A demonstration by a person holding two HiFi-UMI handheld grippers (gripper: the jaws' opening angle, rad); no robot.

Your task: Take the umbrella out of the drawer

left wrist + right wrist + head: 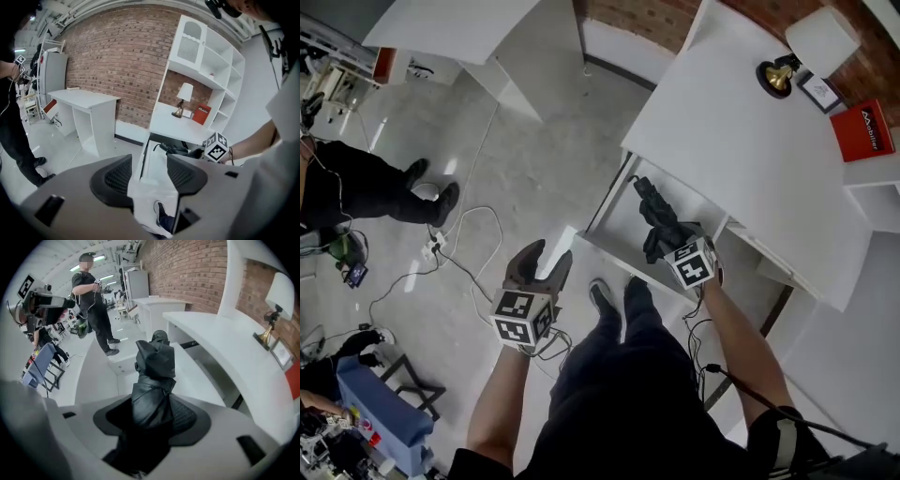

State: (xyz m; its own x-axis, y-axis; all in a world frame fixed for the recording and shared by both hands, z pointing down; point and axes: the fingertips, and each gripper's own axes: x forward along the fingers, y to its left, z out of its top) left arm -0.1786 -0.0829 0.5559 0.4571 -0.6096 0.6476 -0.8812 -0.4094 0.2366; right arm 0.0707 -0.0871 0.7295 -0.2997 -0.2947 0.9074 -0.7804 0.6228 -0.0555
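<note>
A black folded umbrella (649,208) hangs above the open white drawer (619,228) under the desk. My right gripper (661,239) is shut on its lower part. In the right gripper view the umbrella (154,371) rises from between the pads of the right gripper (152,416), its tip pointing away. My left gripper (546,261) stands open with nothing in it, near the drawer's front corner, over the floor. In the left gripper view the left gripper (149,174) frames the drawer (152,161); beyond it lie the umbrella (174,150) and the right gripper's marker cube (215,146).
The white desk (741,141) carries a lamp (811,47), a small frame (818,91) and a red box (867,129). A person in black (375,192) stands at the left. Cables (459,248) trail on the floor. A second white desk (487,37) stands behind.
</note>
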